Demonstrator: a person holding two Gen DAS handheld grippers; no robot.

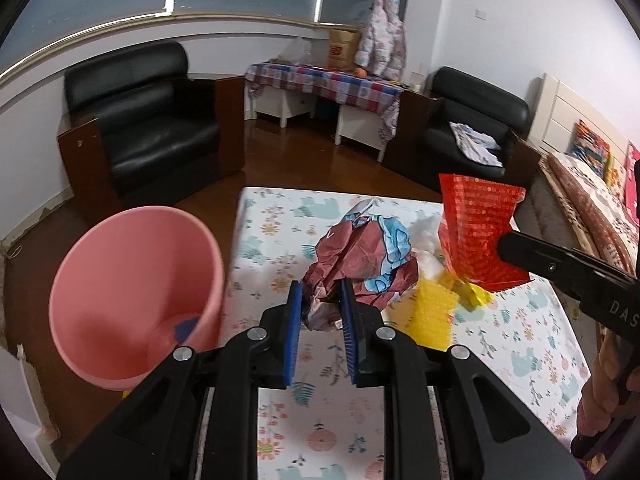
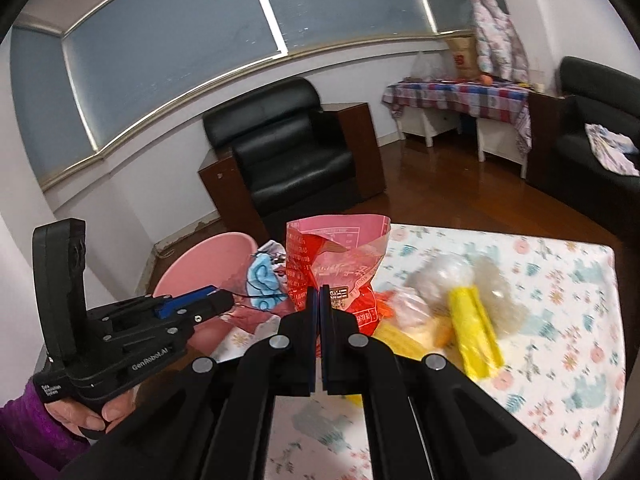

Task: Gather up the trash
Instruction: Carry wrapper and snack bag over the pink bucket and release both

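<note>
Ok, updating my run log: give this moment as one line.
left claw: shut on crumpled wrapper | right claw: shut on red bag | pink bin: beside table

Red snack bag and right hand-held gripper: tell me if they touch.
Touching. The right wrist view shows the right hand-held gripper shut on the red snack bag's lower edge, lifting it.

White walls (image 1: 460, 32) and a wide curved window (image 2: 168, 48) at twelve o'clock; black armchair (image 1: 144, 120) at ten o'clock on brown wood floor (image 1: 320, 156); bed (image 1: 592, 188) at three o'clock.
</note>
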